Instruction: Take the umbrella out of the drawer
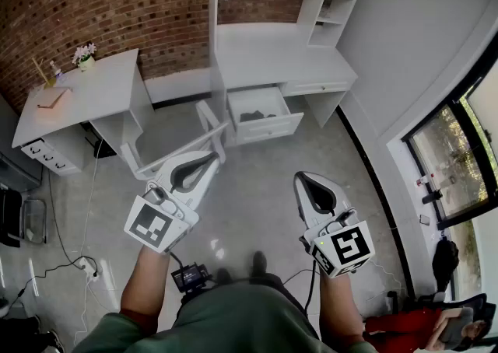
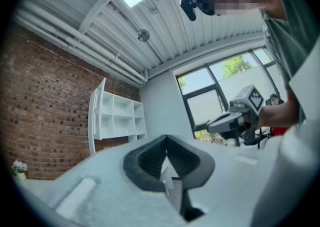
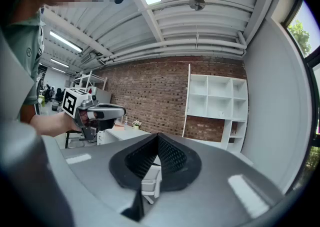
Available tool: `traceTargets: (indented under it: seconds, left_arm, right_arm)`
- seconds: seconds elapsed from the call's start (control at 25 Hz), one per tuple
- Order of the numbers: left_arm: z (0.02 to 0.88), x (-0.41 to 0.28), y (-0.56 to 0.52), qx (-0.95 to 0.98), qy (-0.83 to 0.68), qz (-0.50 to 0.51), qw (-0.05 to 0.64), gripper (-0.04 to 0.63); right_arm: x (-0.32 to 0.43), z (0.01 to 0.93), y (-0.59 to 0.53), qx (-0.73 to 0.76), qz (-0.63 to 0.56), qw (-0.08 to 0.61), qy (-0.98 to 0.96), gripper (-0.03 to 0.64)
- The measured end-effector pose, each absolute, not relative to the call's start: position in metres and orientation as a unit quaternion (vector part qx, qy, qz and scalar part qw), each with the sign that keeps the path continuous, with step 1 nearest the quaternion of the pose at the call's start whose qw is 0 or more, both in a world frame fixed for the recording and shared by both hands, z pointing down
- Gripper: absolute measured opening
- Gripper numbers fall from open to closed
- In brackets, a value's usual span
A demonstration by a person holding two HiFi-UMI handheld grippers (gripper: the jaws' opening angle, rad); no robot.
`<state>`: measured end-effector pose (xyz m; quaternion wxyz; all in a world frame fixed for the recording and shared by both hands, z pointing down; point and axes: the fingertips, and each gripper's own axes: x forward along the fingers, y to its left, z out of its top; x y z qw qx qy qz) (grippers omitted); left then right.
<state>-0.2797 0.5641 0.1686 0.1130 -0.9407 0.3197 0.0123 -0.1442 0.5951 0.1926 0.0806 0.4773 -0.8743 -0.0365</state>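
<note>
The white drawer [image 1: 270,130] under the white desk [image 1: 280,60] is pulled open, far ahead of me. A dark bundle, the umbrella [image 1: 252,117], lies inside it. Both grippers hover level over the floor, well short of the drawer. My left gripper [image 1: 212,159] is shut and holds nothing; in its own view the jaws [image 2: 166,139] meet at the tip. My right gripper [image 1: 299,179] is also shut and holds nothing [image 3: 158,136]. Each gripper shows in the other's view: the right gripper [image 2: 212,125] and the left gripper [image 3: 120,112].
A white chair [image 1: 167,149] stands left of the drawer, just beyond my left gripper. A second white desk [image 1: 85,91] with a flower pot [image 1: 84,54] is at the far left. Cables [image 1: 70,266] lie on the floor. Windows [image 1: 459,149] line the right wall.
</note>
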Motion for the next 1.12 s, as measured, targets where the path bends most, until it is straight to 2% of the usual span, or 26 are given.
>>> traceTargets:
  seconds: [0.4,0.64,1.12]
  left_arm:
    - [0.169,-0.276,0.556,-0.94,0.318,0.009,0.123,0.003]
    - [0.173,-0.265,0.545,-0.944,0.309,0.01,0.115,0.003]
    - [0.196,-0.17,0.465,-0.942,0.318,-0.03,0.108,0.003]
  right_arm:
    - [-0.141,0.19,0.587,0.48,-0.039,0.077,-0.873,0.005]
    - [-0.133,0.19,0.573,0.474,-0.018,0.046,-0.879,0.006]
    - [-0.041,0.205,0.485,0.454,-0.003,0.031,-0.89,0.006]
